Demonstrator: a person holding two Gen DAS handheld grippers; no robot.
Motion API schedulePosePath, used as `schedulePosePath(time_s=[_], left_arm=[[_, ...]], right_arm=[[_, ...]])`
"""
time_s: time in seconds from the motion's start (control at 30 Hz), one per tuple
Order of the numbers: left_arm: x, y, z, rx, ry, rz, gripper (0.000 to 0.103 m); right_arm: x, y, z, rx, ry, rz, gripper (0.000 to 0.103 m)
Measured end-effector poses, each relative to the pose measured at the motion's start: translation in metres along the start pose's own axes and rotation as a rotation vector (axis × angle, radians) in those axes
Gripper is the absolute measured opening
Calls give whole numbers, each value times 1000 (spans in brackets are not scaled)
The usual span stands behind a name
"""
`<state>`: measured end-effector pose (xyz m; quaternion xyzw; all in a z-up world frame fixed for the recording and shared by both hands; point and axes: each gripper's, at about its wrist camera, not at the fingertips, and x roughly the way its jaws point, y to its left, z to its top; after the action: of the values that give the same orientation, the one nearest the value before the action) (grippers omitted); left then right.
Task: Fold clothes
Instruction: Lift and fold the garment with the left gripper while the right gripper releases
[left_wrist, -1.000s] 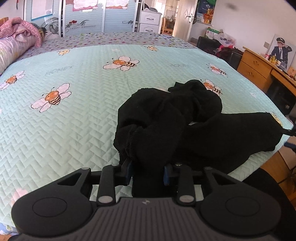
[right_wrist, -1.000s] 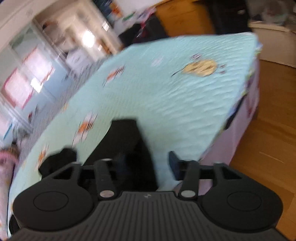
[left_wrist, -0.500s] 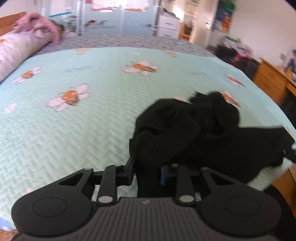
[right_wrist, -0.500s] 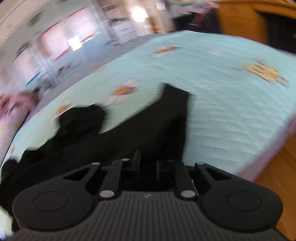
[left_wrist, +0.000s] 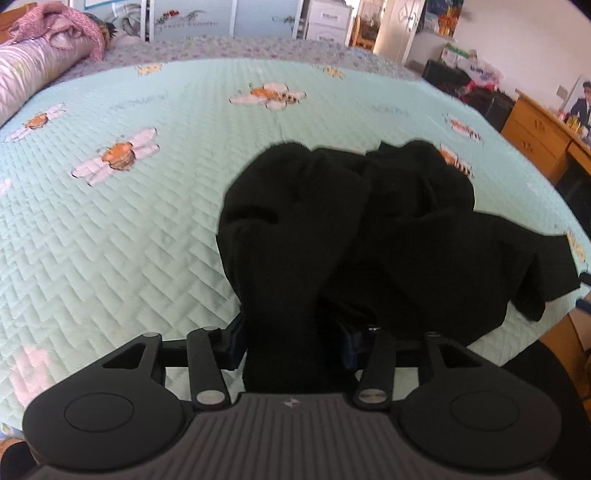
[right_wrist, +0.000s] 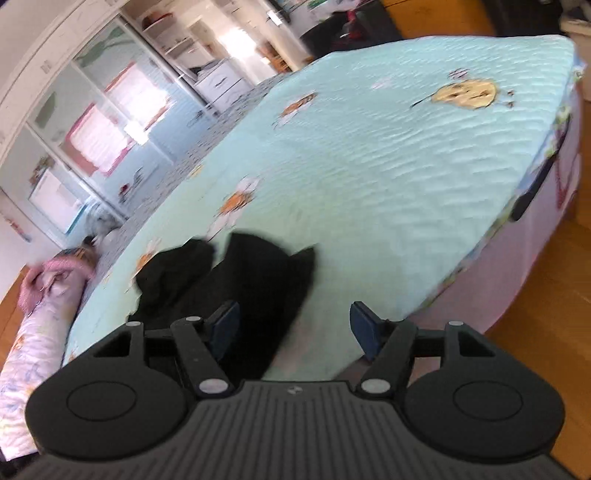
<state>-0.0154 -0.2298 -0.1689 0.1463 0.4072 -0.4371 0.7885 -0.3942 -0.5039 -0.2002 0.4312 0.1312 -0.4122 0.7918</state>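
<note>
Black and crumpled, the garment (left_wrist: 369, 236) lies in a heap on the bed (left_wrist: 147, 229), near the edge closest to the person, on the mint-green quilted bedspread printed with bees. From the heap one thick fold runs back toward the left tongs (left_wrist: 291, 343) and fills the gap between the jaws; the jaws are opening, and I cannot tell whether the blue pads still press the cloth. On the right side of the heap a flatter part of the garment spreads out toward the bed's corner. The right tongs (right_wrist: 291, 325) are also opening, spread wide; a strip of the black cloth passes beside the left pad, the right pad stands clear of it with bare bedspread between. Beyond the bed's right side stands a wooden dresser (left_wrist: 535, 136). A pink blanket (left_wrist: 59, 22) sits at the bed's far left.
</note>
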Motion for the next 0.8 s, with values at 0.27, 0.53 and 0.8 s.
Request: schedulePosePath(time_s=[0.27, 0.53, 0.8], left_arm=[[9, 3, 10, 2, -34, 58, 19], [-26, 20, 37, 13, -191, 166, 11], [-46, 2, 47, 235, -274, 322, 12]], right_arm=[[54, 38, -20, -161, 71, -71, 69], [63, 73, -9, -207, 66, 1, 10], [8, 114, 7, -588, -158, -107, 14]])
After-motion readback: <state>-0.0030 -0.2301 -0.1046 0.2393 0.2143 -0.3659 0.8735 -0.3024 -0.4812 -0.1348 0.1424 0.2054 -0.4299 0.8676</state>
